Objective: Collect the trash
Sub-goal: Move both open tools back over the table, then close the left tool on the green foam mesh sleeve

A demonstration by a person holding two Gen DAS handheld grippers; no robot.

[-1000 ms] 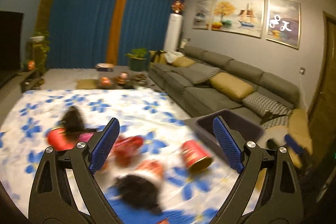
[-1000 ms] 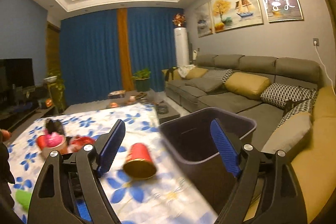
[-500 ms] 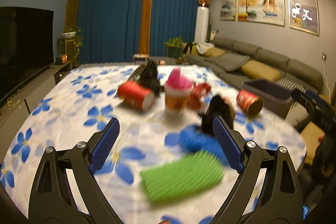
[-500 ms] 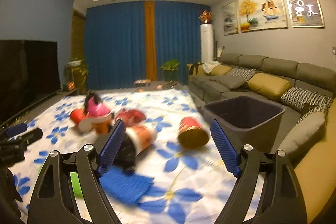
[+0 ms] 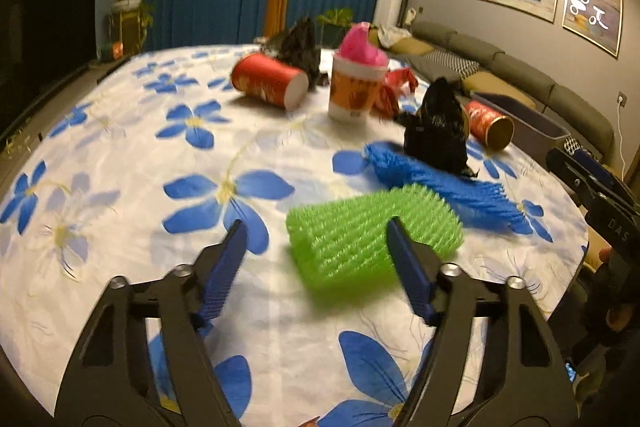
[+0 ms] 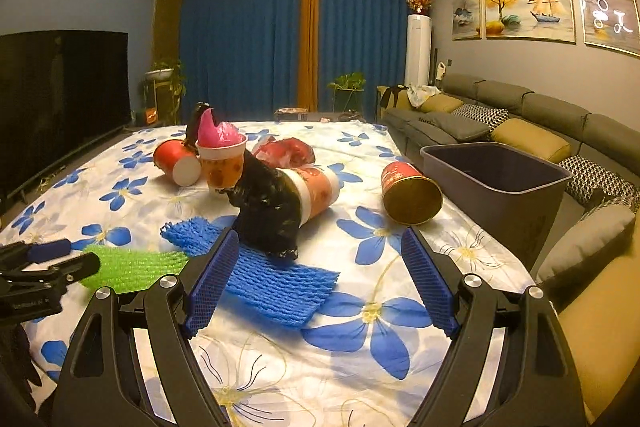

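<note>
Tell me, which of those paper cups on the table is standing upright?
The orange cup stuffed with pink plastic stands upright. The red cup beside it, the gold-bottomed red cup near the bin and the black-bagged cup lie sideways.

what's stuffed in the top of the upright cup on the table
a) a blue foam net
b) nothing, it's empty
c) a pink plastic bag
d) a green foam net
c: the upright cup has a crumpled pink plastic bag sticking out of its mouth, while the green foam net and blue foam net lie flat on the tablecloth.
</note>
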